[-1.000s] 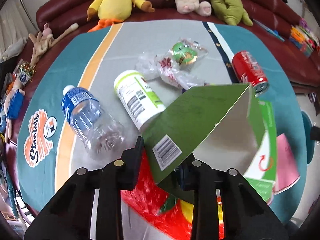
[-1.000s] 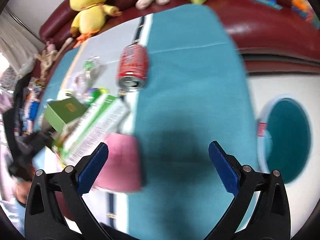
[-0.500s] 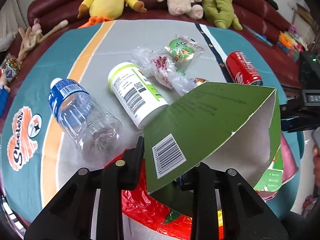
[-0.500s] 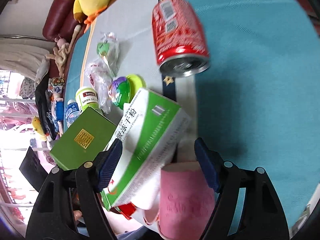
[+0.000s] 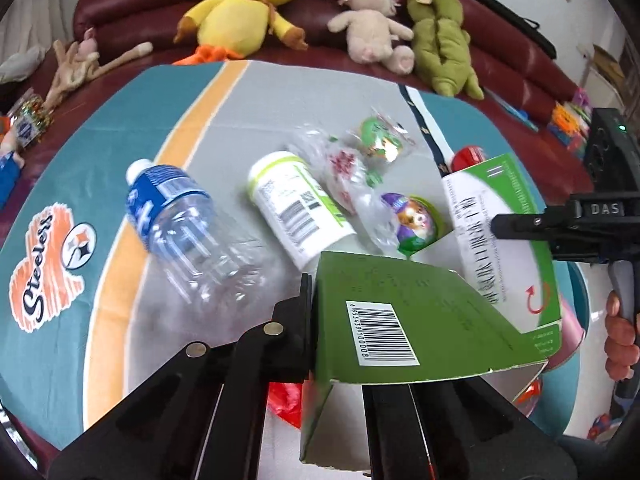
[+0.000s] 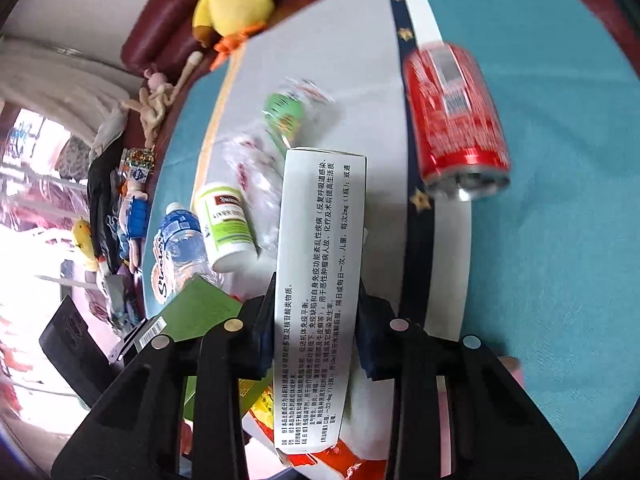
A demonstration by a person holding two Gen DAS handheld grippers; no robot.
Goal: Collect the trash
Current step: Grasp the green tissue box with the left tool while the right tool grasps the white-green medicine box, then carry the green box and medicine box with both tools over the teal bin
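My left jaws (image 5: 336,312) are clamped on the flap of a dark green carton (image 5: 404,320), its barcode panel facing up at me and its open end hanging just in front of my fingers. My right jaws (image 6: 316,320) are closing around a white-and-green medicine box (image 6: 320,280); the box stands between the blue pads (image 6: 366,344), and both pads appear to touch its narrow printed side. From the left view that same box (image 5: 500,232) tilts up beside the green carton, with my right tool (image 5: 560,224) reaching in from the edge and my hand (image 5: 620,340) on its handle.

The rest of the trash lies on the tabletop (image 5: 120,128), which is covered by a teal, grey and orange cloth. A clear water bottle (image 5: 184,232) with a blue label lies on its side. Just beside it lies a white supplement bottle (image 5: 296,208) with a green-trimmed label. Crumpled clear wrappers (image 5: 348,168) sit next to that, one holding something green (image 5: 380,140), and a round purple-and-green capsule (image 5: 412,220) lies near the carton. A red soda can (image 6: 456,120) lies on its side, apart from the box. A red wrapper (image 5: 286,400) lies under my left tool.

Plush toys, among them a yellow duck (image 5: 244,12), sit on a dark red sofa (image 5: 120,12) beyond the cloth.
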